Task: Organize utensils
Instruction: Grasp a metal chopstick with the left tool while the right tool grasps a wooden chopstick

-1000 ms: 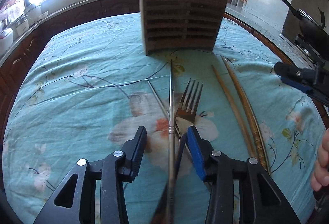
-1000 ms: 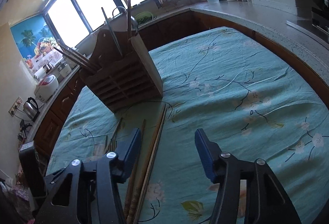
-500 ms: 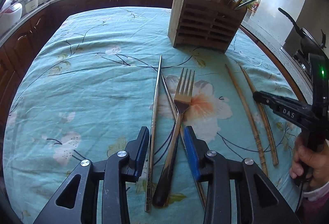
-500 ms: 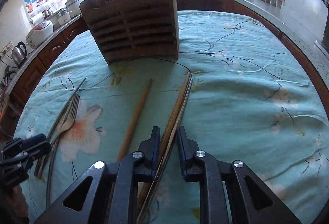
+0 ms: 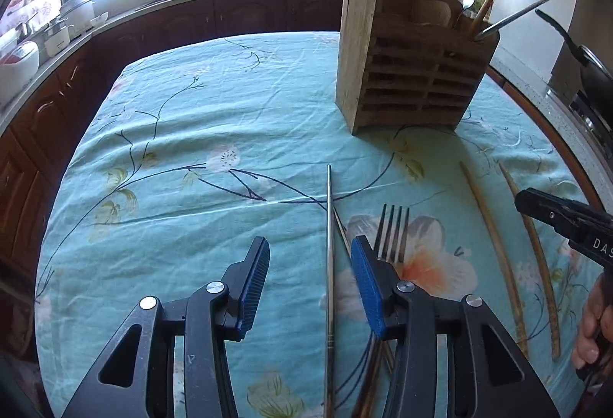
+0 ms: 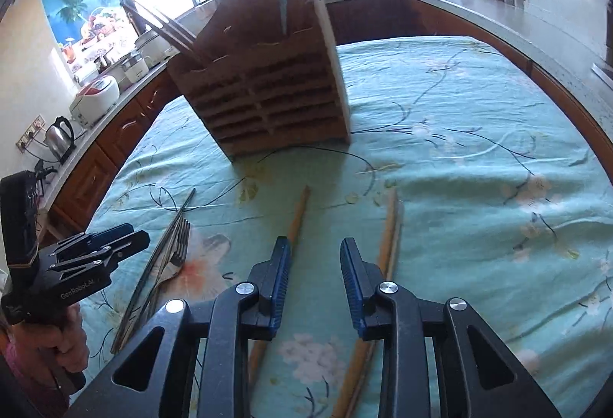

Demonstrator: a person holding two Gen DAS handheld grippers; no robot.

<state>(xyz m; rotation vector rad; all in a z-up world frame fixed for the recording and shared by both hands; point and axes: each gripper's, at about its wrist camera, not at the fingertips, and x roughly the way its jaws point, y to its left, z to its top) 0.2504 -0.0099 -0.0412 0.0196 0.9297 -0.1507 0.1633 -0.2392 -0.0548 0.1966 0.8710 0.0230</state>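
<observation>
**A:** Utensils lie loose on the floral tablecloth (image 5: 184, 134) in front of the wooden caddy (image 5: 413, 73): a steel chopstick (image 5: 329, 245), a second thin steel one crossing under it, a fork (image 5: 390, 234), and off to the right two bamboo chopsticks (image 5: 494, 249). The caddy already has a few pieces standing in its compartments.

**B:** And the tools?

**A:** The left gripper (image 5: 310, 264) hangs low over the cloth with its jaws spread wide and nothing between the pads but the steel chopstick, which runs up the gap nearer the right-hand pad without visibly touching it. The fork's tines show just past that same finger. The right gripper (image 6: 314, 268) is parted too, less widely, and holds nothing; one bamboo chopstick (image 6: 297, 222) runs under its left finger, the other (image 6: 387, 241) under its right finger, so bare cloth sits in the gap.

**B:** So which step is this?

**A:** Judging by the poses, the pick-up: both tools are lining up on a piece, neither has closed.

**B:** What does the next move need?

**A:** For the left, centring on the steel chopstick and getting down to the cloth before closing, without catching the crossing chopstick or the fork. For the right, a sideways shift onto one bamboo stick first. Then each piece goes upright into the caddy.
</observation>
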